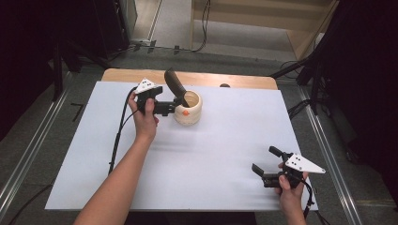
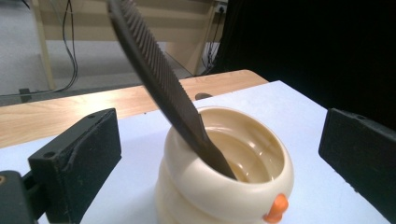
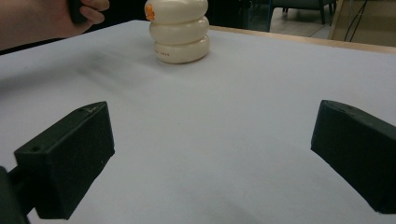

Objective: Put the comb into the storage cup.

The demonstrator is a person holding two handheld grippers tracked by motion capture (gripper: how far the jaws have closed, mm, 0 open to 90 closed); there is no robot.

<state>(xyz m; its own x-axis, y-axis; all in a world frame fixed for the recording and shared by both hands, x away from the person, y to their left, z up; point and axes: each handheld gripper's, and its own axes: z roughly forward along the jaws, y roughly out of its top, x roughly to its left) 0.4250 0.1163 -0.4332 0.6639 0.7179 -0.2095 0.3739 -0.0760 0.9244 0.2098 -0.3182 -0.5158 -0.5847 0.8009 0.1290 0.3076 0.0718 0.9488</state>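
Note:
A cream ribbed cup (image 1: 190, 111) with a small orange nub stands on the white sheet toward the back of the table. A dark toothed comb (image 1: 175, 86) leans in it, its handle end down inside and its top tilted to the back left. My left gripper (image 1: 177, 107) is just left of the cup. In the left gripper view the cup (image 2: 224, 186) and comb (image 2: 159, 79) stand between the wide-apart jaws of the left gripper (image 2: 219, 158), with a gap on each side. My right gripper (image 1: 264, 159) rests open and empty near the front right corner; right gripper (image 3: 210, 154) faces the distant cup (image 3: 180, 32).
The white sheet (image 1: 220, 140) covers most of the table, with a wooden strip (image 1: 211, 78) bare along the back edge. A black cable (image 1: 117, 136) trails from the left gripper across the sheet's left side. Floor cables and dark stands surround the table.

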